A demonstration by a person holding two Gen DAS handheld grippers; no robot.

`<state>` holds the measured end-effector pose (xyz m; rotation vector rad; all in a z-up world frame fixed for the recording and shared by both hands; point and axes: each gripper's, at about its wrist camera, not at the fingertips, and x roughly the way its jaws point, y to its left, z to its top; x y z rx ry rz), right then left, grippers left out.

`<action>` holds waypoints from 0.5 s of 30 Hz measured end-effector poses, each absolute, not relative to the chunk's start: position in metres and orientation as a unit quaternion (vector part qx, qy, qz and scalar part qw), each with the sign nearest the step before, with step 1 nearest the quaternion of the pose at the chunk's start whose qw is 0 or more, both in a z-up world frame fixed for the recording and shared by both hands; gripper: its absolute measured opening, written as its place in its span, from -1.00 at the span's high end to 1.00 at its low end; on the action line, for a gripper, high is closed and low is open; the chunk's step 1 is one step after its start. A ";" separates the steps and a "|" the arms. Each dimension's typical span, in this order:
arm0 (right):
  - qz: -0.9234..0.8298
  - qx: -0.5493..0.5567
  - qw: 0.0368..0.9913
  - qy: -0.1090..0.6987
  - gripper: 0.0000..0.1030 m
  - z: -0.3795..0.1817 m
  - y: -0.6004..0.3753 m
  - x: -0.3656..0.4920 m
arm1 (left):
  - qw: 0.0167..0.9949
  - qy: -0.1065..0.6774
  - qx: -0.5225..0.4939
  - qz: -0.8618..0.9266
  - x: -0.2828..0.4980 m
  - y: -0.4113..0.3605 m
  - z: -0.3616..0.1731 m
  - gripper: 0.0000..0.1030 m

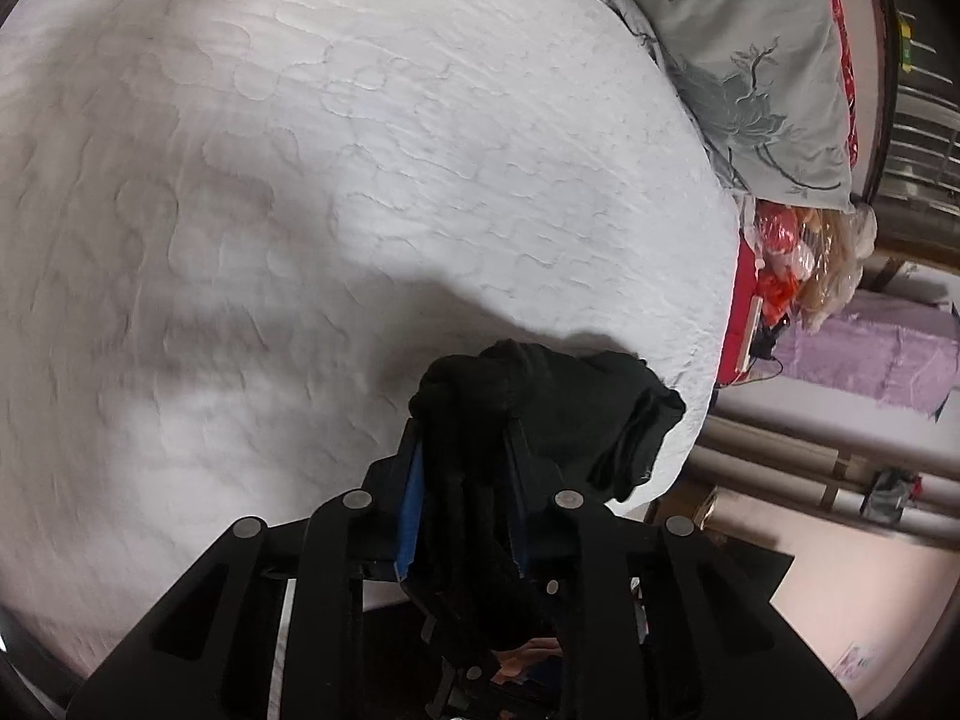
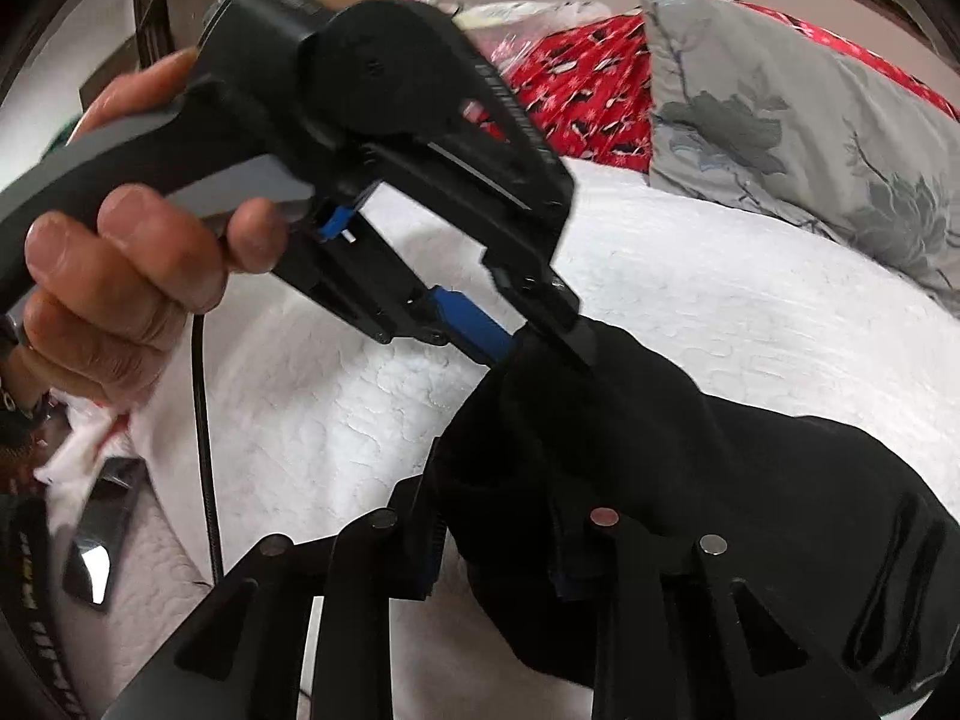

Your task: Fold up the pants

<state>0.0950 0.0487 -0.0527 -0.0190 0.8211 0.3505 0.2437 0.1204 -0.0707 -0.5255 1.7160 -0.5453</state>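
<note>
The black pants (image 1: 600,408) lie bunched near the edge of a white quilted bed (image 1: 300,180). My left gripper (image 1: 465,426) is shut on a thick fold of them, and the cloth fills the gap between its blue pads (image 1: 411,498). In the right wrist view, the pants (image 2: 750,480) spread to the right. My right gripper (image 2: 492,498) is shut on another bunch of them, and the cloth hides its fingertips. A hand (image 2: 120,276) holds the left gripper (image 2: 546,342) just above, pinching the same heap.
A grey flowered pillow (image 1: 750,60) (image 2: 780,120) lies at the head of the bed, with red patterned cloth (image 2: 588,102) behind it. A shiny dark flat object (image 2: 102,546) and a black cable (image 2: 204,450) lie on the quilt at left. The bed's edge (image 1: 714,360) drops to the floor.
</note>
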 end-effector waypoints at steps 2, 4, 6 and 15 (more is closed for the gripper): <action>0.174 0.004 0.904 0.391 0.49 -0.043 0.040 0.087 | 0.593 0.736 -0.228 -0.233 0.239 0.116 -0.060 0.61; 0.176 0.008 0.905 0.388 0.49 -0.040 0.036 0.086 | 0.596 0.733 -0.231 -0.235 0.233 0.108 -0.048 0.61; 0.178 0.029 0.907 0.381 0.50 -0.028 0.016 0.076 | 0.598 0.728 -0.234 -0.238 0.226 0.094 -0.035 0.61; 0.156 0.105 0.911 0.366 0.52 -0.006 -0.072 0.049 | 0.596 0.730 -0.224 -0.249 0.201 0.002 -0.019 0.60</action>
